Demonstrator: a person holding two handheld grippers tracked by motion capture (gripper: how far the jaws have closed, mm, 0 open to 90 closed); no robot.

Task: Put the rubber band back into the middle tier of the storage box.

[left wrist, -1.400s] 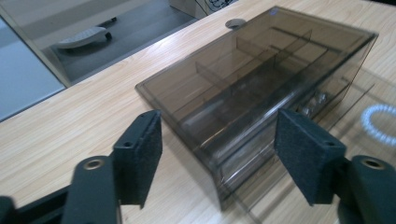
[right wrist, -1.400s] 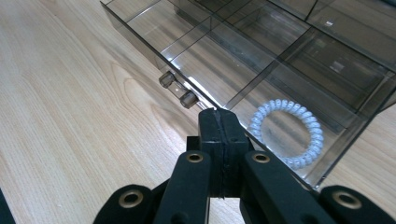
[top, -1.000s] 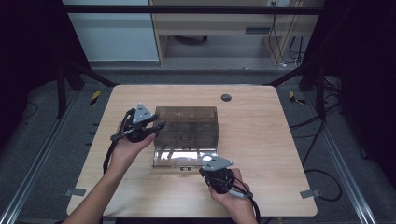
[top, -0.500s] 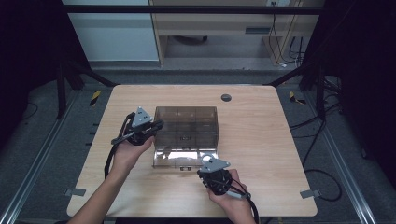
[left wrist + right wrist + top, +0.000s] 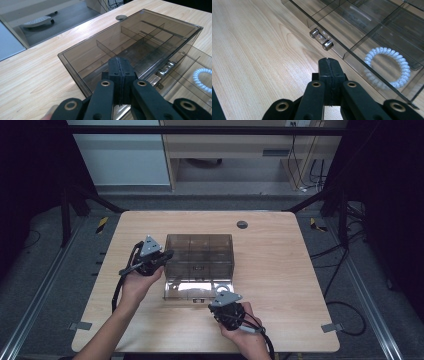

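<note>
Smoked plastic organizer box (image 5: 200,257) sat mid-table (image 5: 280,270), lid hinged open toward the person. Left gripper (image 5: 119,65) was at the box's left wall, jaws just closed flat together; nothing visibly pinched, though the wall contact was hard to read. Right gripper (image 5: 329,65) was pressed together, empty, just short of the lid latch (image 5: 321,39). Coiled white band (image 5: 388,67) lay under the lid.

The smoky plastic box (image 5: 200,257) with its opened lid (image 5: 197,290) stands in the middle of the table (image 5: 280,270). Right, left and far of it the wood is free; only a small round grommet (image 5: 242,224) sits far.
</note>
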